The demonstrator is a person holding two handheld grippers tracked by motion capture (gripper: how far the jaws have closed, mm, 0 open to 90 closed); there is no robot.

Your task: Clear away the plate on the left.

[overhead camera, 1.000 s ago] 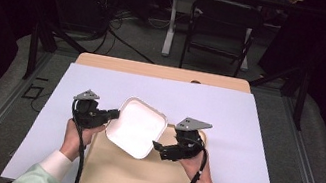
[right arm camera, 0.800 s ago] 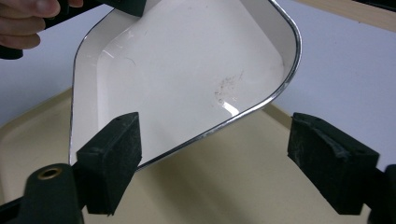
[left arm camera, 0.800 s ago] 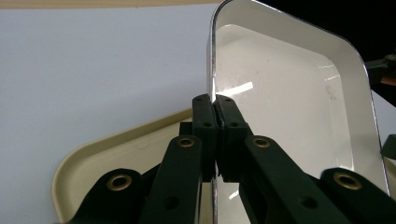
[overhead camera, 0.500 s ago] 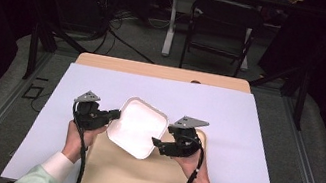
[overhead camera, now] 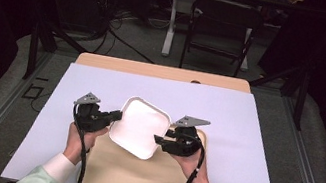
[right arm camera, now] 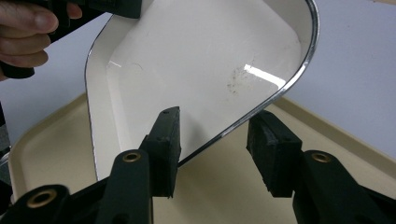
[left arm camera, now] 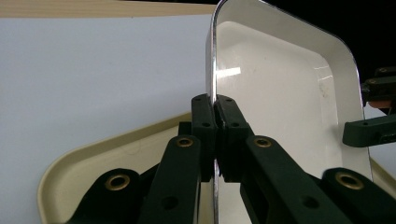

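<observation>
White tray tilted, long axis diagonal, near-left to far-right.

The white tray stands tilted between the left gripper and the right gripper — blocking the path across. Around them, the white sheet lies open — room to pass.

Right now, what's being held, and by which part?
The left tool is clamped on the white dish at its rim. The right tool, which has just been closing, straddles the opposite rim without pressing it.
</observation>
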